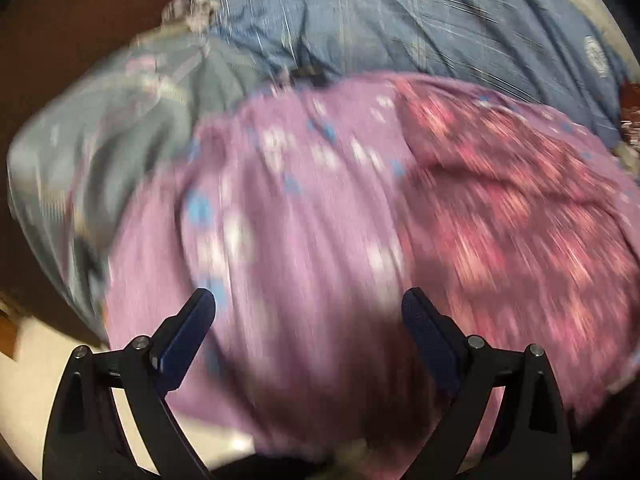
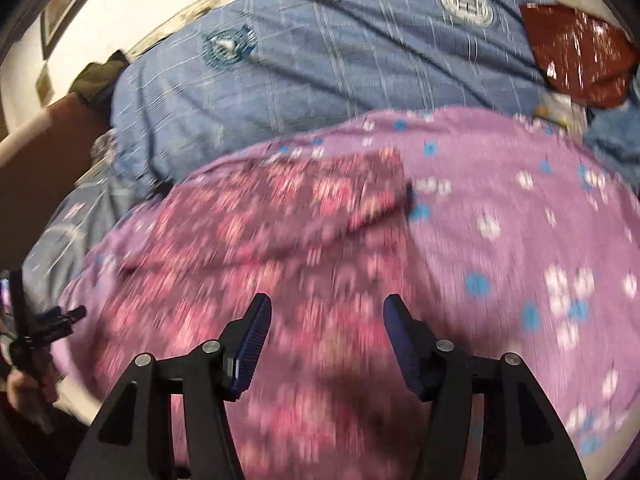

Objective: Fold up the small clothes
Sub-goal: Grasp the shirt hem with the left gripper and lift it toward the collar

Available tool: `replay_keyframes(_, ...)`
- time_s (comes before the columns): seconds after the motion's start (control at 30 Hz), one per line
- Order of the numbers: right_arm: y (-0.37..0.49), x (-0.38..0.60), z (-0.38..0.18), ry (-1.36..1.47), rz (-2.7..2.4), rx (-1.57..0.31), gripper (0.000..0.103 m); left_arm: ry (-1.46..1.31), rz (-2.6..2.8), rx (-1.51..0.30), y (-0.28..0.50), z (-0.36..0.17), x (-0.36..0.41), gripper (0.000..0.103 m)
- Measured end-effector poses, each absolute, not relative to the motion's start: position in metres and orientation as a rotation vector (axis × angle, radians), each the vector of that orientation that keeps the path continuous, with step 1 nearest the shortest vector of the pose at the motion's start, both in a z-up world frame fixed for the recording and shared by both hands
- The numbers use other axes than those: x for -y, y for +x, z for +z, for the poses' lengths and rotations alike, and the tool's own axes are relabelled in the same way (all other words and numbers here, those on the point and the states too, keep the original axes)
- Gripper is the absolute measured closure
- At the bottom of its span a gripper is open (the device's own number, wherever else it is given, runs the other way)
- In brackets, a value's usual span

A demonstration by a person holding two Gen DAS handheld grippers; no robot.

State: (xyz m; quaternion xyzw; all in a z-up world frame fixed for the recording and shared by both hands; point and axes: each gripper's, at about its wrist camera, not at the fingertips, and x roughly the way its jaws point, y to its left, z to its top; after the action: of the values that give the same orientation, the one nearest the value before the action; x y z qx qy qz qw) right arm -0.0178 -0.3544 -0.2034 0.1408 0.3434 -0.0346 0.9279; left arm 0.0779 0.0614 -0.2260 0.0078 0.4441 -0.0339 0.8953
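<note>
A small red-and-pink patterned garment lies on a purple flowered cloth, with its top part folded over. It also shows at the right in the left wrist view, on the same purple cloth. My left gripper is open and empty, above the purple cloth to the left of the garment. My right gripper is open and empty, just above the garment's near part. The left gripper also shows at the far left of the right wrist view. Both views are blurred by motion.
A blue checked bedcover lies behind the purple cloth. A grey patterned pillow sits at the left. A dark red cloth lies at the back right. A brown bed frame and a white wall bound the left side.
</note>
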Motion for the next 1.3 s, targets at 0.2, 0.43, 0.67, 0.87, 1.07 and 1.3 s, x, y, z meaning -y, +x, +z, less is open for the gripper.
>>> replay_keyframes(0.2,-0.078,0.350,-0.234,0.275,-0.030,-0.863,0.036,-0.081,-0.147,-1.063,0.034,-0.256,-0.057,0.008)
replay_keyframes(0.43,-0.108,0.344,-0.283,0.400,-0.008,-1.059,0.032,-0.174,-0.173,-1.254,0.027,-0.293,-0.045,0.009)
replay_keyframes(0.67,-0.070,0.327,-0.341,0.504,-0.059,-1.212,0.035,-0.156,-0.200,-1.370,0.030,-0.320,-0.025,0.009)
replay_keyframes(0.87,-0.075,0.339,-0.358,0.579,-0.165,-1.225,0.094,-0.227,-0.209,-1.388,0.027,-0.326,-0.033,0.050)
replay_keyframes(1.07,-0.110,0.337,-0.325,0.555,-0.046,-1.182,0.095,-0.238,-0.277,-1.448,0.023,-0.332,-0.024,0.074)
replay_keyframes(1.3,-0.149,0.344,-0.274,0.638,0.134,-1.106,0.096,-0.304,-0.222,-1.486,0.017,-0.336,-0.041,0.037)
